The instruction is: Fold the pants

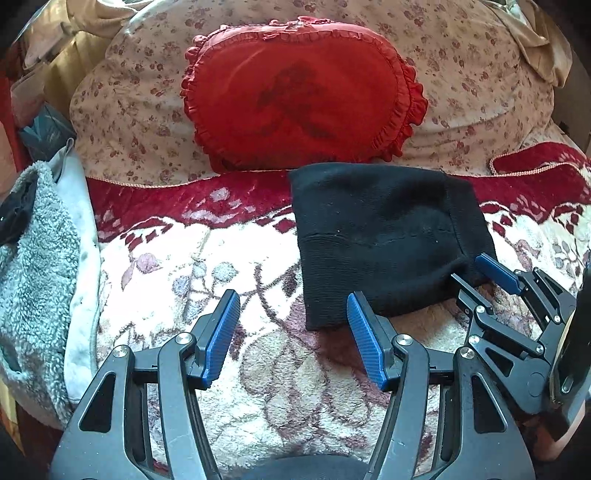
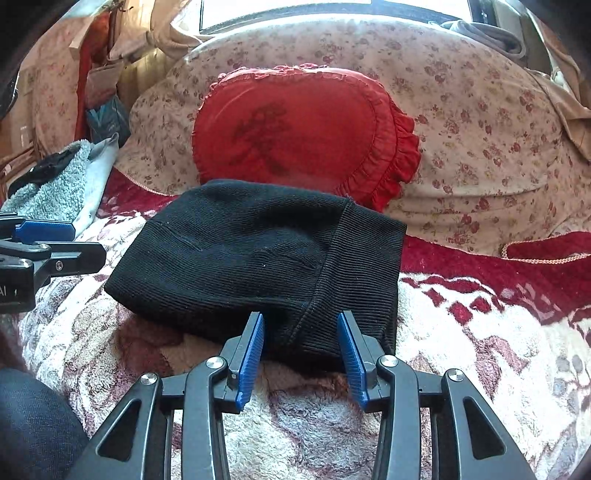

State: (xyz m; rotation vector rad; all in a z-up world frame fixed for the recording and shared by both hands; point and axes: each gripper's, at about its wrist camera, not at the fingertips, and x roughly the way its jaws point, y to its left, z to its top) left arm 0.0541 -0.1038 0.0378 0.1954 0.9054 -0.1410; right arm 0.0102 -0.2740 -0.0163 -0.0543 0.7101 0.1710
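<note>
Already the black pants [image 2: 255,258] lie folded small on the bed [image 2: 461,332]; your right claw [image 2: 301,350] gapes at their six-o'clock edge, left claw [image 1: 293,339] gapes too, so press flat next

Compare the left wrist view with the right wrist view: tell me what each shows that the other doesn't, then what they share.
Only the left wrist view shows the left tool head-on, jaws open over the patterned blanket, beside the pants' near corner.

Only the right wrist view shows the right tool head-on, its open blue pads straddling the near ribbed edge of the folded black pants, plus a bright window strip at the top.

Both show the pants, the red frilled cushion, the floral pillow, the grey fleece, and a side glimpse of the other tool.
</note>
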